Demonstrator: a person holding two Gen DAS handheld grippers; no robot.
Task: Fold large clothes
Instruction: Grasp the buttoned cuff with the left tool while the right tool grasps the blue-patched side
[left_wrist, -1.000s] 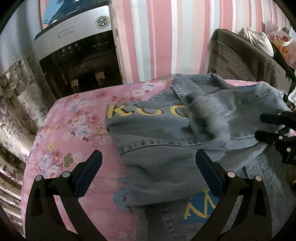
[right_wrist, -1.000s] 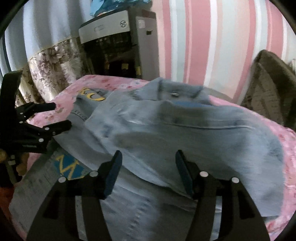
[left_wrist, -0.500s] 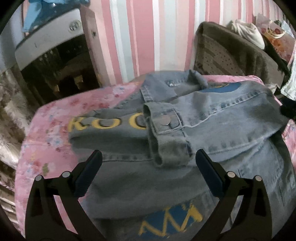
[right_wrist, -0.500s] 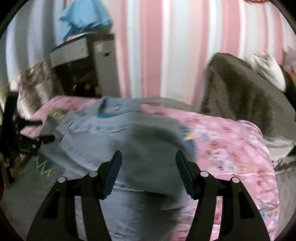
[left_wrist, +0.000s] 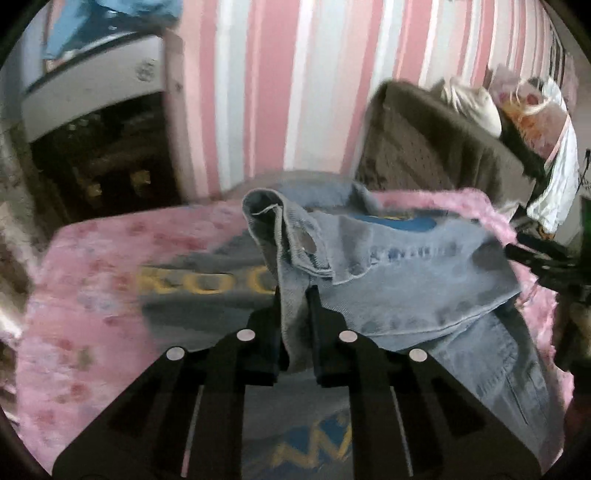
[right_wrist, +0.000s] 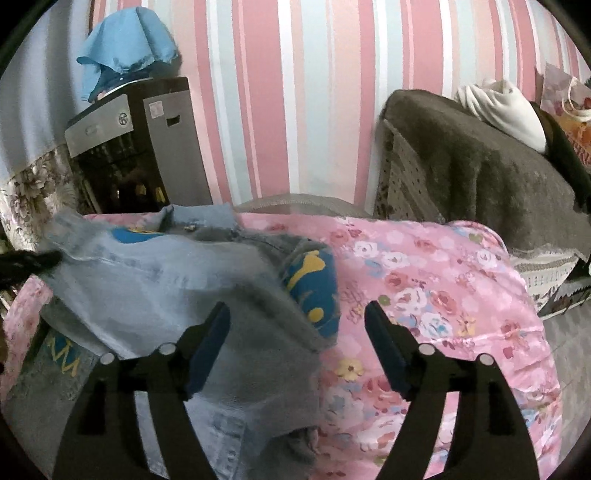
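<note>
A light blue denim jacket (left_wrist: 417, 288) with yellow letters and blue patches lies partly folded on a pink floral bed cover (left_wrist: 88, 317). My left gripper (left_wrist: 295, 295) is shut on the jacket's sleeve cuff (left_wrist: 288, 236) and holds it lifted, the cuff standing up between the fingers. In the right wrist view the jacket (right_wrist: 155, 291) lies at the left, with its folded edge and a blue and yellow patch (right_wrist: 314, 280) between the fingers. My right gripper (right_wrist: 297, 321) is open and empty over that edge, above the bed cover (right_wrist: 436, 295).
A black and silver appliance (right_wrist: 136, 155) with a blue cloth (right_wrist: 125, 62) on top stands at the back left by the striped wall. A brown armchair (right_wrist: 472, 166) with a white garment (right_wrist: 506, 107) is at the back right. A floral curtain (right_wrist: 29, 192) hangs at the left.
My left gripper went from open to shut on the sleeve cuff and lifted it. My right gripper swung right, to the jacket's right edge, and opened wider.
</note>
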